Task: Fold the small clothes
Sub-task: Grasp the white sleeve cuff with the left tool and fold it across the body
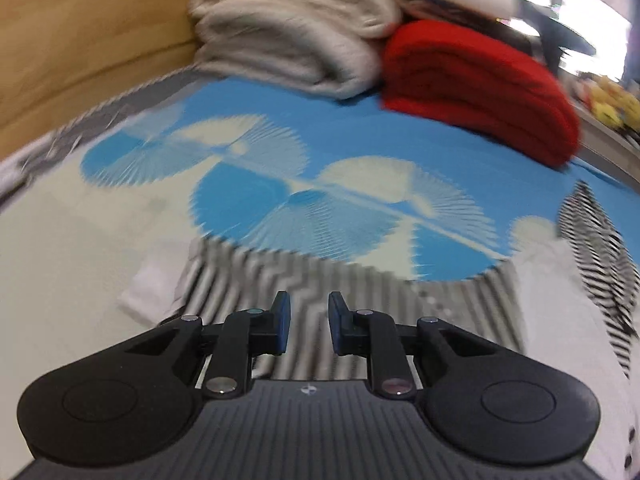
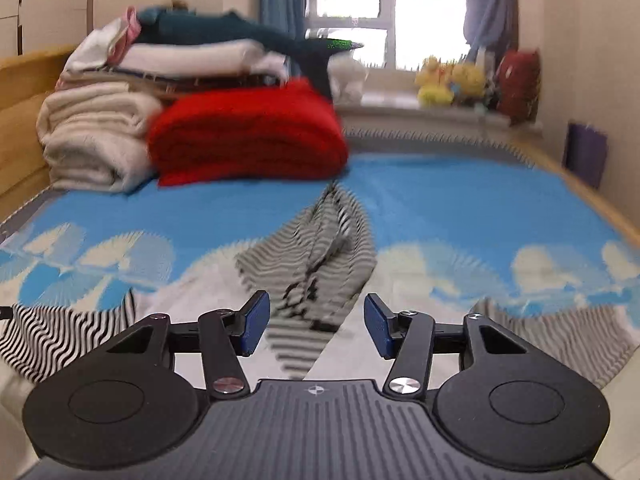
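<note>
Striped garment (image 2: 320, 256), a thin black-and-white knit with white panels, lies spread and rumpled on the near part of the bed; motion blur turns its narrow stripes into zigzags. In the right wrist view a bunched ridge of it runs away from the camera, starting between the blue-padded fingers of the right gripper (image 2: 317, 322), which stand spread with nothing pinched; more of the striped cloth lies at the lower left and lower right. In the left wrist view the left gripper (image 1: 309, 322) hovers over a flat striped stretch (image 1: 360, 292), its fingers a narrow gap apart and gripping nothing, while another striped fold rises at the right edge. Under the garment is a smooth blue bedsheet (image 2: 460, 200) printed with pale fan-shaped rounds. Farther back sits a thick folded red blanket (image 2: 248, 148), soft and fuzzy, touching a rolled cream blanket (image 2: 92, 144) beside a wooden bed frame (image 2: 20, 120). Other folded clothes are piled on top. Beyond, yellow plush toys (image 2: 448, 80) line a windowsill beneath blue curtains (image 2: 280, 0).
</note>
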The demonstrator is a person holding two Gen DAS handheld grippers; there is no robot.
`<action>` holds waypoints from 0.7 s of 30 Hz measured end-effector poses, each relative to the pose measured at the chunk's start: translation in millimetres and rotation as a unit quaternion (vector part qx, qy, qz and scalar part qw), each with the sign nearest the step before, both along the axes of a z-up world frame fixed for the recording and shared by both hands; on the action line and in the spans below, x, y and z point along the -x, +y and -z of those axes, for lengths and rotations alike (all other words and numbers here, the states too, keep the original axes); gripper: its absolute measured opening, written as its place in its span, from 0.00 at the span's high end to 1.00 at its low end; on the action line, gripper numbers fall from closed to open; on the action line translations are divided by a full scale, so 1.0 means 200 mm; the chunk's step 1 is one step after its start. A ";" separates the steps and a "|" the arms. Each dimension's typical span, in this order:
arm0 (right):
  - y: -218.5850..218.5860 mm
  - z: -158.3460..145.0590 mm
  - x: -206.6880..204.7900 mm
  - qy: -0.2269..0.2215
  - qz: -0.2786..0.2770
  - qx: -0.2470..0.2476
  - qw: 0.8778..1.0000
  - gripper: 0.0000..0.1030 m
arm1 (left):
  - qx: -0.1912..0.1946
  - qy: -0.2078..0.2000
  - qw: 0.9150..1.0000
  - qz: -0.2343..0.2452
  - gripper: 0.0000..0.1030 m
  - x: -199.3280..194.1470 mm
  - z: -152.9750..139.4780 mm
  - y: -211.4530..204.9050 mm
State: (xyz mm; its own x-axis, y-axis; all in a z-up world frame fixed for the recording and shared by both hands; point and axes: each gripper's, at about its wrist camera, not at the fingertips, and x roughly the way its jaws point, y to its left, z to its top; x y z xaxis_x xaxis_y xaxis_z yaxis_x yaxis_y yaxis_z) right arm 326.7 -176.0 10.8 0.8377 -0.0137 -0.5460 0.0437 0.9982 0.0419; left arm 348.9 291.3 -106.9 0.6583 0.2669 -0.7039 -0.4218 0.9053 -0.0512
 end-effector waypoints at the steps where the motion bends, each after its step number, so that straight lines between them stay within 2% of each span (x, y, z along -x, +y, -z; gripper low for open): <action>1: 0.01 0.01 -0.02 0.004 -0.008 -0.005 1.000 0.58 | 0.009 0.007 1.000 -0.019 0.76 0.01 0.03 0.07; 4: 0.04 0.03 -0.06 0.001 -0.021 -0.003 1.000 0.61 | 0.048 0.023 0.995 -0.087 0.74 0.05 0.10 0.27; 7: 0.05 0.06 -0.10 0.012 -0.035 0.004 0.999 0.61 | 0.119 0.026 0.979 -0.163 0.69 0.12 0.18 0.48; 10: 0.03 0.08 -0.11 0.031 -0.037 0.000 0.999 0.61 | 0.198 0.026 0.961 -0.191 0.69 0.15 0.27 0.60; 12: 0.01 0.10 -0.12 0.042 -0.035 -0.006 0.998 0.61 | 0.223 0.025 0.954 -0.196 0.69 0.15 0.31 0.62; 13: 0.00 0.11 -0.12 0.047 -0.034 -0.009 0.998 0.61 | 0.219 0.017 0.956 -0.197 0.69 0.15 0.32 0.62; 15: -0.01 0.13 -0.12 0.057 -0.033 -0.010 0.998 0.61 | 0.192 0.017 0.964 -0.181 0.72 0.13 0.30 0.57; 16: -0.01 0.13 -0.12 0.061 -0.032 -0.009 0.998 0.61 | 0.179 0.019 0.968 -0.174 0.89 0.11 0.30 0.55; 17: -0.02 0.15 -0.12 0.066 -0.032 -0.008 0.997 0.61 | 0.171 0.023 0.970 -0.171 0.95 0.09 0.30 0.53; 21: -0.05 0.19 -0.12 0.097 -0.030 -0.018 0.995 0.61 | 0.121 0.006 0.978 -0.170 0.99 0.03 0.18 0.40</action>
State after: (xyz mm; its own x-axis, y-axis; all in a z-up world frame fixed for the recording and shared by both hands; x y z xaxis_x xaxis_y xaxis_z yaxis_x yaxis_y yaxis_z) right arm 351.5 -185.7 -28.1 0.7148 0.0554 -0.6972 -0.0044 0.9972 0.0747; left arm 343.4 371.7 -142.3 0.5519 0.2938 -0.7804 -0.6976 0.6754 -0.2390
